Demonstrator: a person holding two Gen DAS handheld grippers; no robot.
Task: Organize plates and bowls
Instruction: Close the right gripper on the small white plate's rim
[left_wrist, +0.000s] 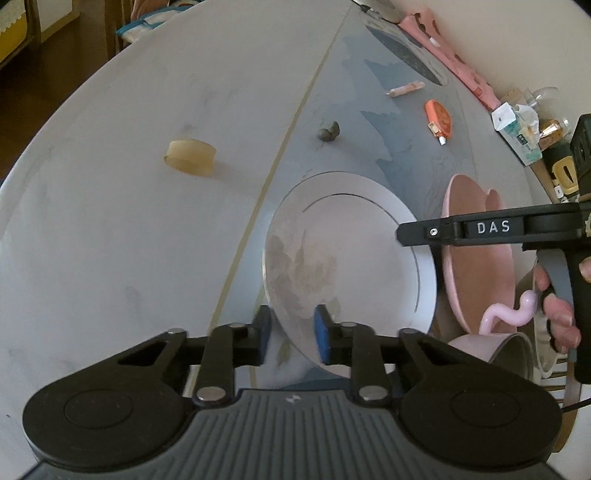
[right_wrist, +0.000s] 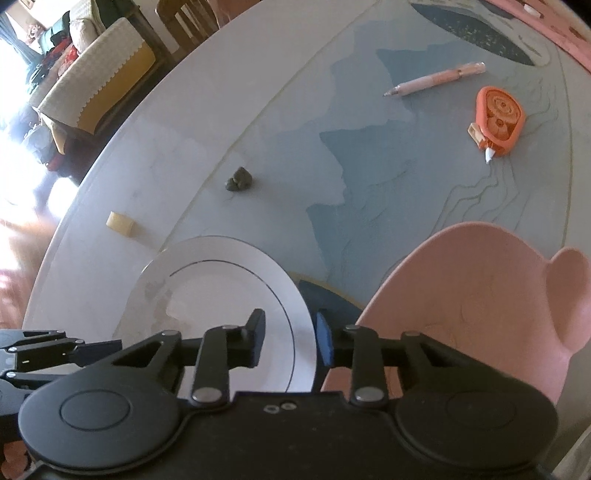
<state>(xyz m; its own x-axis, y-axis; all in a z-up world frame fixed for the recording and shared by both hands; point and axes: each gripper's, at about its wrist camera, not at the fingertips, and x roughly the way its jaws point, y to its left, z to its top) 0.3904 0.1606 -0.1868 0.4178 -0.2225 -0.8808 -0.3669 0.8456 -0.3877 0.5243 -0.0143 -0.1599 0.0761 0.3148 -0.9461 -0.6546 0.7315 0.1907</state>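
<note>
A white plate (left_wrist: 347, 254) with a thin dark ring lies on the table. My left gripper (left_wrist: 291, 334) is open, its blue pads on either side of the plate's near left rim. My right gripper (right_wrist: 290, 341) is open and straddles the right rim of the same plate (right_wrist: 221, 295); it also shows in the left wrist view (left_wrist: 424, 232) over the plate's right edge. A pink plate with a small ear (right_wrist: 480, 295) lies just right of the white one, and it shows in the left wrist view (left_wrist: 476, 266). A pink cup (left_wrist: 491, 349) sits near the front.
On the table lie a yellowish eraser (left_wrist: 190, 155), a dark small lump (left_wrist: 328, 131), an orange correction tape (right_wrist: 498, 118) and a pink pen (right_wrist: 436, 79). Boxes and a tissue pack (left_wrist: 517, 133) crowd the right edge. A sofa chair (right_wrist: 96, 81) stands beyond the table.
</note>
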